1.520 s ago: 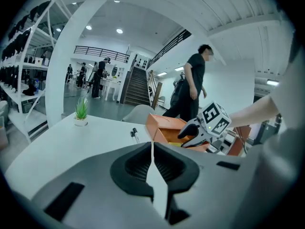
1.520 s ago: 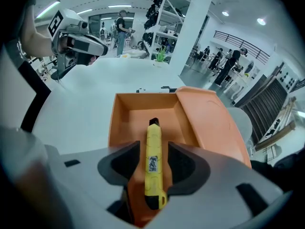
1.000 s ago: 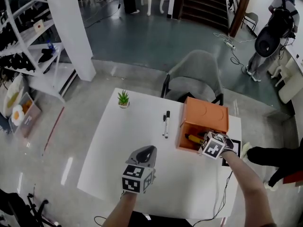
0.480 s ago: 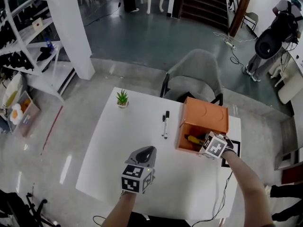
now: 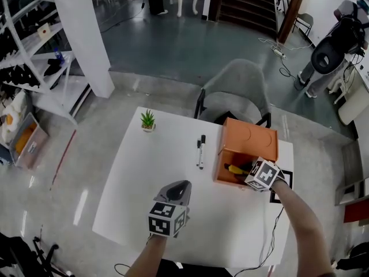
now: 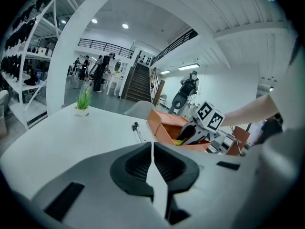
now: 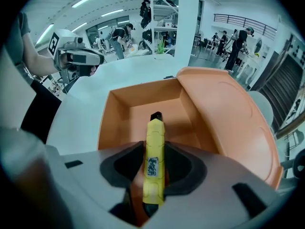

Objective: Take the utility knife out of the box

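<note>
- The left gripper waits at about 6 o'clock on the white table, well apart from the work. Its jaws are together with nothing between them. I judge it is parked there to stay out of the other hand's way.
- The right gripper, at 3 o'clock, dips steeply into the orange box — the knife lies low inside and has to be reached from above.
- Its jaws are closing, at a middling width, on the yellow utility knife. The knife runs lengthwise between the pads, and both look to meet its flanks.
- The knife is not yet out of the box, and its black tip points toward the far wall.
- The lid is thrown back toward 12 o'clock — this leaves the mouth free.
- Farther off, two markers lie at 12 o'clock and a potted plant stands at 11.
</note>
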Available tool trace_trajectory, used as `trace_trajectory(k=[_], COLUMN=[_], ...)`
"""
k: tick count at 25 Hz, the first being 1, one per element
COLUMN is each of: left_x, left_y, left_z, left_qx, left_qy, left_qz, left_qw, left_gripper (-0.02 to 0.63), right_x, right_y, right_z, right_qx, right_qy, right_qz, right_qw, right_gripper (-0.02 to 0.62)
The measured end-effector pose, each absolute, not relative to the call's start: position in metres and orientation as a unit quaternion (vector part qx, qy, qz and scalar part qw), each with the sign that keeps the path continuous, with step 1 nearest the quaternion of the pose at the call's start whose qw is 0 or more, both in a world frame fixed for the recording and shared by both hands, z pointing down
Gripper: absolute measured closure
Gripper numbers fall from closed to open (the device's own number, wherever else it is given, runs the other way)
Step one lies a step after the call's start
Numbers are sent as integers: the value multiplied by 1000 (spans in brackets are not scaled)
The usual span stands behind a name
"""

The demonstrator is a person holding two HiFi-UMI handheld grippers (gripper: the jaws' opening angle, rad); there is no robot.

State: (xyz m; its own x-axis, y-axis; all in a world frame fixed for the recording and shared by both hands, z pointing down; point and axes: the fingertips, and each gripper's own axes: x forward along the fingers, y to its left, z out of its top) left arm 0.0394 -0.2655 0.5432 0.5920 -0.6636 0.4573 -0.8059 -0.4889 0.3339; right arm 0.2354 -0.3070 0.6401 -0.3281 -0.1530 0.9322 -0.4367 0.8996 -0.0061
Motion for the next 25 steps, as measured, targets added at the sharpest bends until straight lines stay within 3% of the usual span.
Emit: trace_trajectory(k=[14, 25], left_x=[41, 38], left_y=[-261, -258], left_z=[540, 533], left_qx=[855, 859], left_qy=[-427, -424], left_qz=[142, 137], left_qw=[258, 254], left_gripper=[586, 586], right_x=[233, 221], right_y=[-303, -302], right_z=[636, 612], right_qx=[185, 229], right_qy=[-797, -805], right_qz=[68, 21], right_qw=[571, 546], right_gripper=[483, 483])
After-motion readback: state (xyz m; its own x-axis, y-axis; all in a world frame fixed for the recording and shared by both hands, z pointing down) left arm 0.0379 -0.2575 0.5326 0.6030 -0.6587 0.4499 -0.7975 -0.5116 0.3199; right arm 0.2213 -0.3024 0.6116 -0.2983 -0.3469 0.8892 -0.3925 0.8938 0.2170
